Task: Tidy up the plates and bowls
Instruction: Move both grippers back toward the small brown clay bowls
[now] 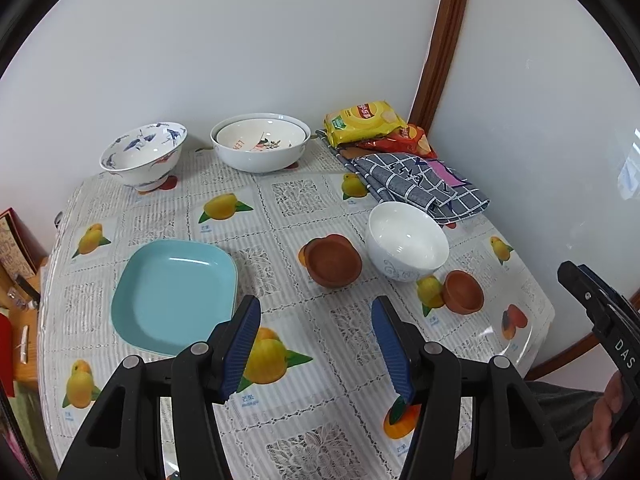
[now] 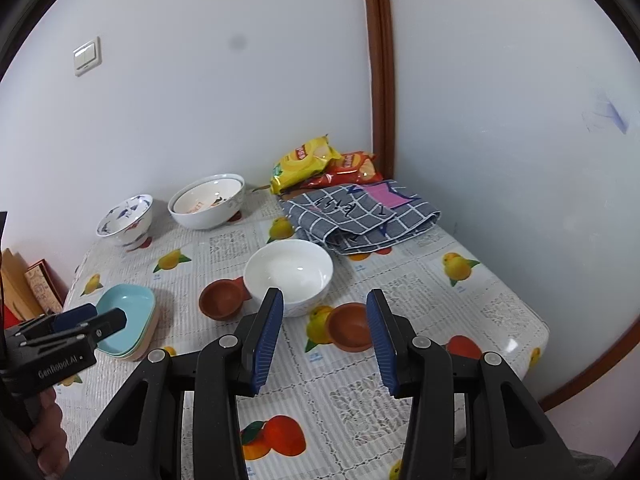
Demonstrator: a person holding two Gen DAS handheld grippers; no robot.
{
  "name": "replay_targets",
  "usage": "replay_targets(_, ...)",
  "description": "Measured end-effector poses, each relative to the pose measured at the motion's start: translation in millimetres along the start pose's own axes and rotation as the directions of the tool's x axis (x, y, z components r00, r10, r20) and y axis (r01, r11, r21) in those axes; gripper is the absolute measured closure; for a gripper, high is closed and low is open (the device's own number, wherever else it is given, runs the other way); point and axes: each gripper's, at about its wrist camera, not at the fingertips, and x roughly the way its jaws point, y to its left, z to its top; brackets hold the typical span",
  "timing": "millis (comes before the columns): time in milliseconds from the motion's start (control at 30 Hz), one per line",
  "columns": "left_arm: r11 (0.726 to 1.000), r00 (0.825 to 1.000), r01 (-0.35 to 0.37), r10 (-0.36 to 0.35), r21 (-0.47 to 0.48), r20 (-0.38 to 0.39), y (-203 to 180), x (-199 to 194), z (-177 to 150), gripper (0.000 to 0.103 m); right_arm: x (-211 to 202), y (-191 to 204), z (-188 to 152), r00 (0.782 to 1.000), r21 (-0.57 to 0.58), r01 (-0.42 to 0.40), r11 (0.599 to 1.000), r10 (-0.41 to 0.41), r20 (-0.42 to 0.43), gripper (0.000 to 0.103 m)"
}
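Left hand-held gripper (image 1: 316,344) and right hand-held gripper (image 2: 325,340) both agape, empty, above table (image 1: 352,200)

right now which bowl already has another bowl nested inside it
The large white bowl by the back wall: a smaller printed bowl sits inside. The blue-patterned bowl and plain white bowl stand empty.

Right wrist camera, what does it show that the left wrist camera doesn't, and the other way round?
Only the right wrist view shows the white wall light switch and the left gripper over the stacked light-blue square plates.

Only the left wrist view shows the wooden furniture beside the table's left edge.

Both show the plain white ceramic bowl, two small brown clay bowls, the blue-and-white crane-patterned bowl, the nested white serving bowls, the yellow crisp bag and the grey checked cloth.
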Motion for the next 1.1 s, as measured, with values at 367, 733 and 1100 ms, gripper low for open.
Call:
replay_targets(367,0.999,1.000,-0.031,0.031,-0.037,-0.001,-3.5,-12.3,-14.3,0.047,-1.8,-4.3,-2.6,0.999,-0.006,-0.035,0.999,0.035,-0.012,0.060)
replay_targets(733,0.997,0.997,-0.073,0.074,-0.028,0.030,-31.4,-35.8,-18.8,0.047,-18.5,-17.4,-3.2,0.994,-0.024,-0.105,0.994,0.105,-0.004,0.060)
replay_targets(1100,0.996,0.994,-0.090,0.090,-0.003,0.056,-40.3,-62.6,-23.0,0.047,-39.6,-28.2,-8.0,0.991,-0.002,-0.136,0.991,0.136,0.008,0.060)
